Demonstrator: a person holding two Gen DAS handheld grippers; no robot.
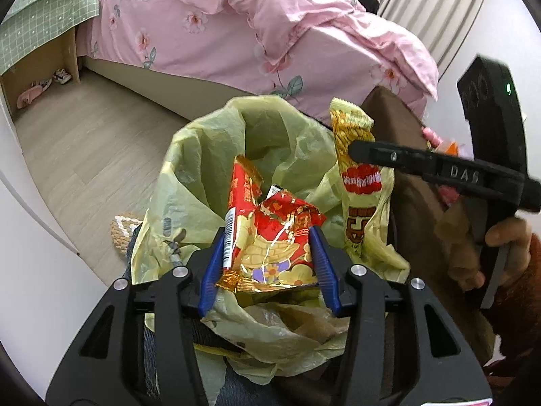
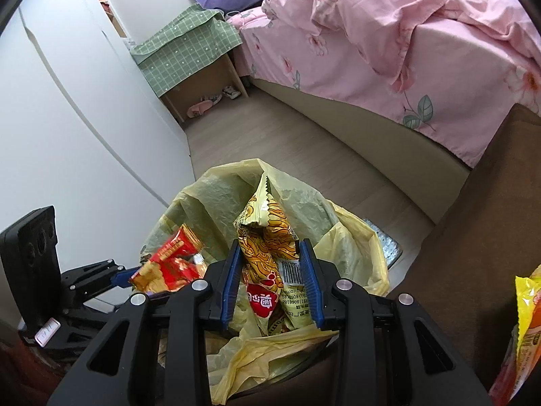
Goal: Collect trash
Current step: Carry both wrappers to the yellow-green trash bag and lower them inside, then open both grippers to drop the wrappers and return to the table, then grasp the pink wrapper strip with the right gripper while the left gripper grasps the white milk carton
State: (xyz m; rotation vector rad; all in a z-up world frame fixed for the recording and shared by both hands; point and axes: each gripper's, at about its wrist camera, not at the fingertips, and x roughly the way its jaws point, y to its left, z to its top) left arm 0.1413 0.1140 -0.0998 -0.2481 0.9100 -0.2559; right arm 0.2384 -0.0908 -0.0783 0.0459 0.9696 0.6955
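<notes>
Currently both grippers hang over the mouth of the yellow-green trash bag [image 1: 216, 155], each carrying one wrapper. Left gripper [image 1: 267, 264]: a crumpled red and gold snack wrapper [image 1: 270, 237] sits between its blue pads [image 1: 321, 260], which stand at the wrapper's sides; whether they press it or have just let go I cannot tell. It pokes forward past the fingertips, directly above the bag's opening, presumably so a release drops it straight in. Right gripper [image 2: 270, 277]: a yellow noodle-patterned wrapper [image 2: 267, 237] stands upright between the fingers, top edge ahead of the tips, lower end already down inside the bag's folds; contact looks light, grip again uncertain. Bag rim lies slack just below and ahead of both tools, open. An orange-yellow packet [image 2: 527, 311] lies far right of the right gripper on a brown surface [image 2: 473, 237], judged not yet collected.
</notes>
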